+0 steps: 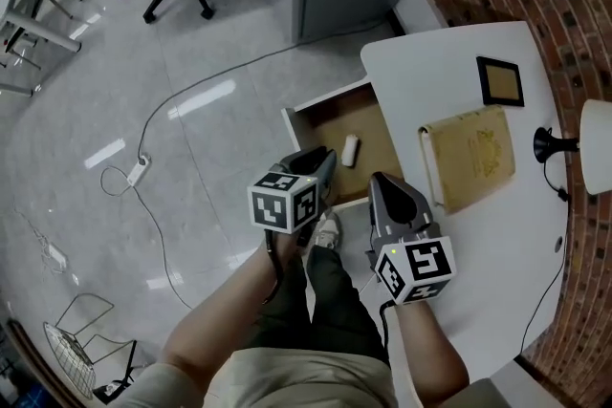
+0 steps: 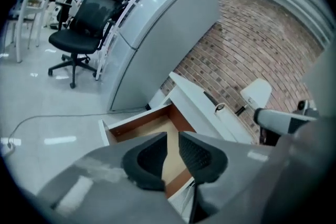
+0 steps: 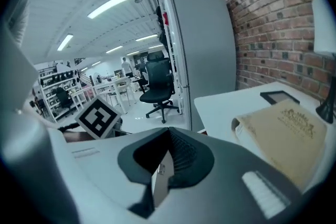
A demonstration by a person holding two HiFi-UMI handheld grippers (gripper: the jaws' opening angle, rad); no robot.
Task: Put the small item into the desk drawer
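I see the desk drawer [image 1: 325, 97] pulled out from the white bench [image 1: 459, 43]. The small item [image 1: 350, 149], a little white thing, lies on the wood floor inside it, about in the middle. So I think the putting-in part is done and I am at the letting-go part. My left hand-held gripper [image 1: 325, 169] hangs just over the near edge of the drawer. The small item is at about 1 o'clock from its tips, close but not touching. Its jaws stand a little apart, and I can only see the drawer's wood through the gap. It holds nothing. My right hand-held gripper [image 3: 169, 132] is by the bench edge, at about 4 o'clock from the left one. Its jaw tips are pressed together and I see nothing caught in them. A tan book [image 1: 473, 158] lies on the bench at 2 o'clock from it, and a dark picture frame [image 1: 500, 81] sits past the book at 12 o'clock. Next, I think I should lift the left hand-held gripper up and back toward 6 o'clock, slowly, so it does not bump the small item. If the drawer should be shut after that, a soft push on its white front toward the bench, at about 3 o'clock, would do it.
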